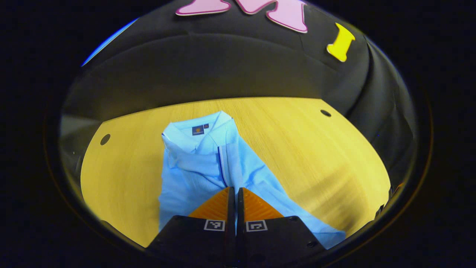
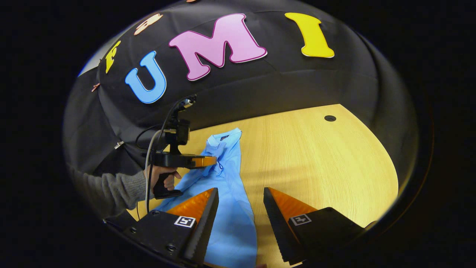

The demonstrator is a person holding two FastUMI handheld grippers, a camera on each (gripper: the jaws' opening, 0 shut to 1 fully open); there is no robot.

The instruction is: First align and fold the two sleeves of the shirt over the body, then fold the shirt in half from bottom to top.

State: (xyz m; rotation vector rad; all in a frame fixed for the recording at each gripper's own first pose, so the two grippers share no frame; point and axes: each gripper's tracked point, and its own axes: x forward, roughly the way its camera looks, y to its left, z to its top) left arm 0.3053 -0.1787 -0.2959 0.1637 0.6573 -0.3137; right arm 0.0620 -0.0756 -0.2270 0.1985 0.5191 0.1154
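Light blue shirt (image 1: 193, 167) — dark navy neck label (image 1: 198, 130), dark placket stripe — on a yellow wood-grain table (image 1: 297, 149); grey sleeve (image 2: 119, 190).

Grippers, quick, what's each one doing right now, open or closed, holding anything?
Left gripper: closed over the light blue polo shirt; whether it pinches fabric cannot be told.
Right gripper: open, holding nothing.

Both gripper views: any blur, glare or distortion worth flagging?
Left gripper view: fisheye bends the yellow wooden table edge; streaky blur near its right rim. Right gripper view: sharp, same bending; light blue collared shirt evenly lit, no glare.
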